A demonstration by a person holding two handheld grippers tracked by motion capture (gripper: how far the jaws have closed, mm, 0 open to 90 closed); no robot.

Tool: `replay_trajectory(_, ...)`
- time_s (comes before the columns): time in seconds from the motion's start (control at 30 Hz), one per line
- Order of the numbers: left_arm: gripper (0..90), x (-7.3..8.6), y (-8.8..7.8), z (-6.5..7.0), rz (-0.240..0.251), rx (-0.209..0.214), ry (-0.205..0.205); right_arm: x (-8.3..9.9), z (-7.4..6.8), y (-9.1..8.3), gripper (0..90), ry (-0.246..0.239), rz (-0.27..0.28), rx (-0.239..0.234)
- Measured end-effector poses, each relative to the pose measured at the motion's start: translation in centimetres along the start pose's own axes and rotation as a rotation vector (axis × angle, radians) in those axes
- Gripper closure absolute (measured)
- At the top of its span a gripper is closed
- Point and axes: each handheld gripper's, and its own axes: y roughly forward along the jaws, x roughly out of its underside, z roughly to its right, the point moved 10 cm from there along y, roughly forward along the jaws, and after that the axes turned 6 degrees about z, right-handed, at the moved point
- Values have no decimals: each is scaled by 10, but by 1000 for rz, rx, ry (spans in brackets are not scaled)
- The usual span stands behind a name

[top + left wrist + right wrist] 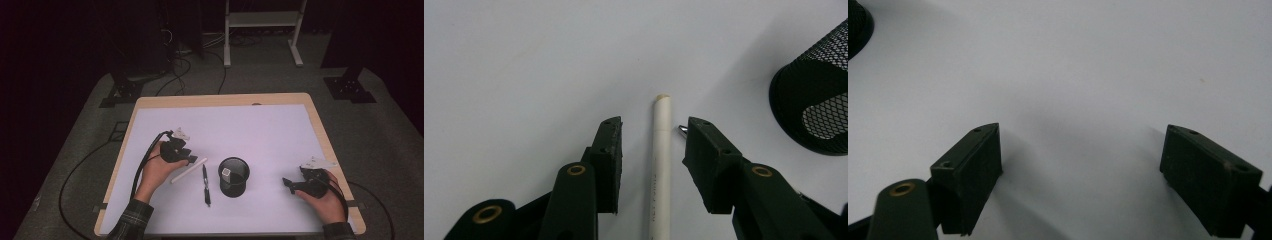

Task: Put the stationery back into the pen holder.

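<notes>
A white pen (189, 170) lies slanted on the white mat, left of a black pen (205, 185) and a black mesh cup (234, 177). My left gripper (187, 159) hangs over the white pen's far end. In the left gripper view its jaws straddle the white pen (660, 165) with a gap on each side, so the left gripper (654, 123) is open. A metal tip of the black pen (683, 129) peeks beside the right jaw. My right gripper (287, 183) rests right of the cup, jaws wide, and nothing lies between them in the right gripper view (1083, 131).
The mesh cup (814, 100) holds a small white item (226, 172). The white mat (260, 130) covers a wooden table (320, 125). Cables trail off the table's left and right sides. Stands and a white frame stand on the floor beyond.
</notes>
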Motion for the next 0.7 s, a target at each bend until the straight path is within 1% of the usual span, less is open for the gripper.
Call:
replay_trajectory(0.03,591,0,0,0,0,0,0,0,0,0,159,1,1,0)
replay_trajectory(0.07,596,1,4,1,-18,6,3,0,0,0,159,0,1,0)
replay_trajectory(0.1,597,1,4,1,-18,6,3,0,0,0,159,1,0,0)
replay_trajectory(0.2,599,2,8,0,-38,7,6,0,0,0,159,1,1,0)
replay_trajectory(0.23,600,2,10,1,-38,10,-3,0,0,0,159,0,1,0)
replay_trajectory(0.27,599,3,12,1,-46,14,2,0,0,0,159,1,1,0)
replay_trajectory(0.33,599,4,17,1,-57,19,-4,0,0,0,159,1,1,0)
replay_trajectory(0.37,599,6,21,1,-72,20,1,0,0,0,159,1,1,0)
replay_trajectory(0.47,599,8,23,1,-85,18,4,0,0,0,159,1,1,0)
replay_trajectory(0.5,599,9,26,1,-100,14,7,0,0,0,159,1,1,0)
replay_trajectory(0.6,599,10,28,1,-111,14,8,0,0,0,159,1,1,0)
replay_trajectory(0.63,599,10,30,1,-124,7,18,0,0,0,159,0,1,0)
replay_trajectory(0.7,599,9,30,2,-126,7,22,0,0,0,159,0,1,0)
